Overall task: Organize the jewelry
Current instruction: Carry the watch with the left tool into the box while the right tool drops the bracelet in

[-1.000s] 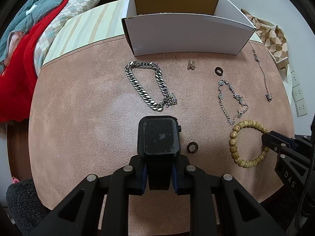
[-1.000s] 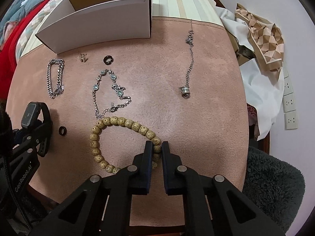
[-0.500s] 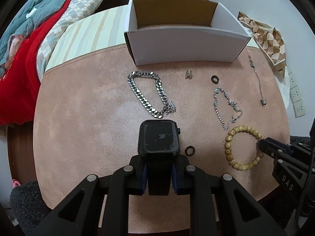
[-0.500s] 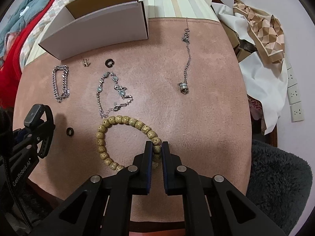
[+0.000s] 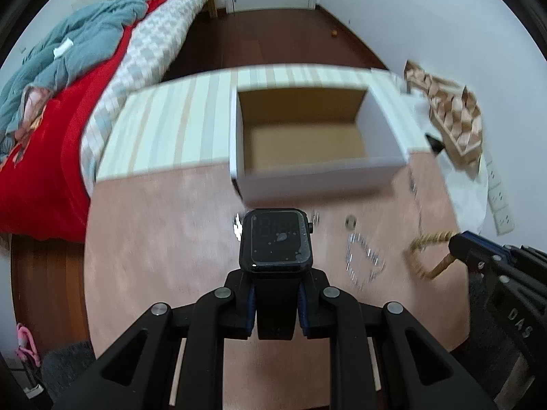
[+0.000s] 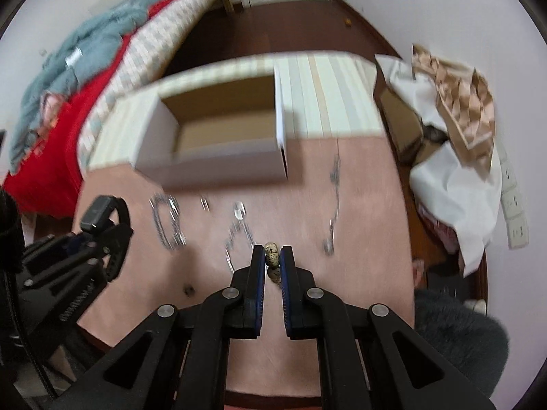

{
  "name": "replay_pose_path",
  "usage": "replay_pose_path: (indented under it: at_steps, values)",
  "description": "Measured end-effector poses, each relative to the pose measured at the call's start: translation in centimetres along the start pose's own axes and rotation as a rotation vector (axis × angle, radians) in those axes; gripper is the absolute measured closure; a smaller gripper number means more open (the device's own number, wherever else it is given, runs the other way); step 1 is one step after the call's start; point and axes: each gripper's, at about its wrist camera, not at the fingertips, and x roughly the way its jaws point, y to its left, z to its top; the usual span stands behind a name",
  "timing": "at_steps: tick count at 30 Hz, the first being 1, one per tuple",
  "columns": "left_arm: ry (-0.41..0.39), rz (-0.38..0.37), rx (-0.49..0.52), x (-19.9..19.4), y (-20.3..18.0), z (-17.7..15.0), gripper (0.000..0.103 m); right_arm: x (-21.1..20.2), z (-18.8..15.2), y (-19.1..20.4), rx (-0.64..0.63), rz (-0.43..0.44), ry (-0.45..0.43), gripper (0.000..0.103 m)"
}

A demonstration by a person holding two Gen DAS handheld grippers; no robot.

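My left gripper (image 5: 276, 285) is shut on the strap of a black smartwatch (image 5: 275, 240), held above the pink mat with its screen facing up. My right gripper (image 6: 272, 257) is shut on a tan wooden bead bracelet (image 6: 272, 259); in the left wrist view the bracelet (image 5: 431, 253) hangs from that gripper (image 5: 461, 244), lifted off the mat. An open white cardboard box (image 5: 309, 138) stands at the mat's far side, and nothing shows on its brown floor. Both grippers are in front of the box.
On the pink mat (image 6: 362, 239) lie a chunky silver chain (image 6: 167, 218), a thin silver bracelet (image 5: 362, 261), a long pendant necklace (image 6: 335, 201), a small clasp piece (image 6: 204, 203), a ring (image 5: 350, 222) and a dark ring (image 6: 187, 288). A bed (image 5: 51, 109) lies left; patterned cloth (image 5: 454, 116) right.
Both grippers rose and tilted toward the box. The bead bracelet left the mat and now hangs from the right gripper. The watch stays gripped. The view is motion-blurred.
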Motion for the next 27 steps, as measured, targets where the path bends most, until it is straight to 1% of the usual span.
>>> replay_pose_path:
  at_steps: [6,8,12,16,18,22,25,27]
  values:
    - [-0.087,0.001,-0.007,-2.1,0.8,5.0,0.087,-3.6,6.0,0.8,-0.007,0.056,-0.113,0.094]
    - [-0.111,0.001,-0.008,-2.5,1.1,6.6,0.087,-4.2,8.1,1.0,-0.013,0.067,-0.141,0.094]
    - [-0.127,-0.018,-0.011,-2.1,1.6,9.4,0.087,-4.5,11.3,2.0,-0.043,0.063,-0.179,0.094]
    - [-0.097,-0.042,-0.026,0.1,2.2,11.2,0.087,-2.7,14.2,2.3,-0.053,0.056,-0.176,0.094]
    - [-0.062,-0.066,-0.033,1.8,2.4,11.8,0.087,-0.9,15.3,2.2,-0.055,0.067,-0.144,0.094]
    - [0.017,-0.117,-0.051,5.4,2.7,12.6,0.087,3.2,16.0,1.7,-0.047,0.09,-0.079,0.094]
    - [0.064,-0.163,-0.073,7.1,2.8,13.0,0.087,5.9,15.9,1.4,-0.037,0.11,-0.044,0.094]
    - [0.092,-0.192,-0.098,8.0,2.9,13.2,0.087,7.2,16.1,1.1,-0.017,0.138,-0.021,0.094]
